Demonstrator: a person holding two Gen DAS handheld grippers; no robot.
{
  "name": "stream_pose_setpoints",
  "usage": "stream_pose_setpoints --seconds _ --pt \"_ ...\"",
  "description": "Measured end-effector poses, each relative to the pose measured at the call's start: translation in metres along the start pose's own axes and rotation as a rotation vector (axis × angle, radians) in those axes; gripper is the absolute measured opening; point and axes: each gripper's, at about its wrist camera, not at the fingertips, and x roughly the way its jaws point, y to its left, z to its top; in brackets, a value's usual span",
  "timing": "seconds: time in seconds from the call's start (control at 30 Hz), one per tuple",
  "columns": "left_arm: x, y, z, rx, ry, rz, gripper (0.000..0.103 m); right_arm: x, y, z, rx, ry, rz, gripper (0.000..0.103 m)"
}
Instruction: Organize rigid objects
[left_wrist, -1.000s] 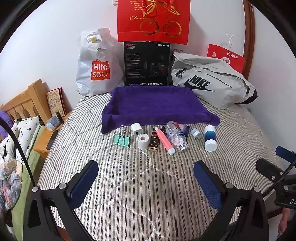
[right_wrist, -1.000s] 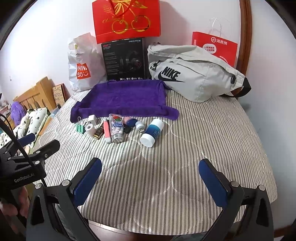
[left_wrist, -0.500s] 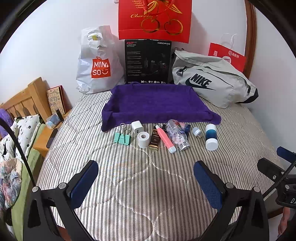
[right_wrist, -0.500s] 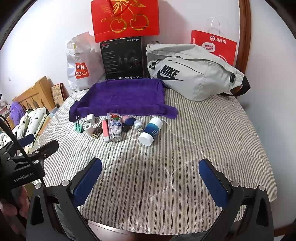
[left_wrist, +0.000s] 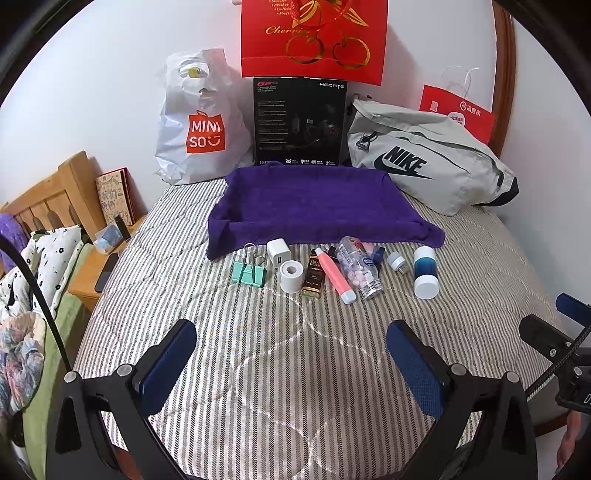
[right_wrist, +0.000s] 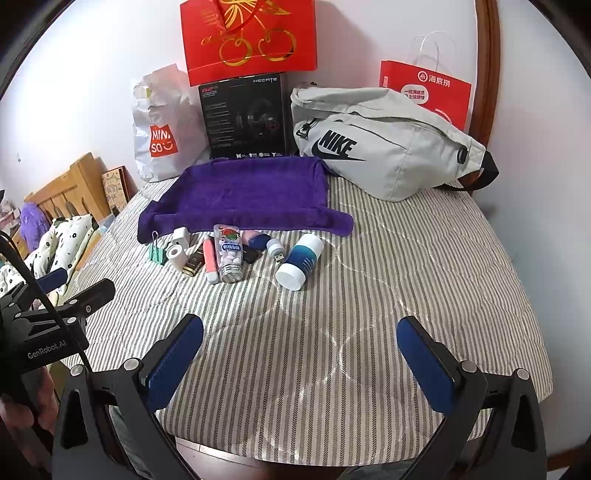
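A row of small objects lies on the striped bed in front of a purple towel (left_wrist: 314, 206) (right_wrist: 251, 195): green binder clips (left_wrist: 249, 274), a white charger (left_wrist: 279, 252), a white tape roll (left_wrist: 291, 276), a dark mini bottle (left_wrist: 313, 275), a pink tube (left_wrist: 335, 275), a clear pill bottle (left_wrist: 360, 267) (right_wrist: 229, 254), a small plug (left_wrist: 398, 260) and a blue-and-white jar (left_wrist: 425, 271) (right_wrist: 300, 262). My left gripper (left_wrist: 291, 347) hangs open well short of the row. My right gripper (right_wrist: 301, 343) is open too, nearer the bed's front edge, holding nothing.
Against the wall stand a white Miniso bag (left_wrist: 195, 125), a black box (left_wrist: 300, 123), a red gift bag (left_wrist: 314, 37), a grey Nike bag (left_wrist: 424, 158) and a red paper bag (right_wrist: 424, 92). A wooden headboard (left_wrist: 48, 199) and a nightstand (left_wrist: 107, 266) are on the left.
Both grippers have drifted slightly; the objects sit a little lower in the left view and a touch higher and leftward in the right view. Nothing on the bed moved.
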Motion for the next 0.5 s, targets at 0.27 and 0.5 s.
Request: stream_pose_setpoints --seconds 0.27,0.5 --pt "-0.0025 0.0004 0.0012 0.001 0.006 0.002 0.103 0.0003 0.0002 -0.0003 -0.005 0.004 0.001 0.103" --pt "-0.0034 0.0000 0.0013 0.002 0.006 0.002 0.103 0.0002 0.0013 0.0001 -0.009 -0.001 0.001 0.103"
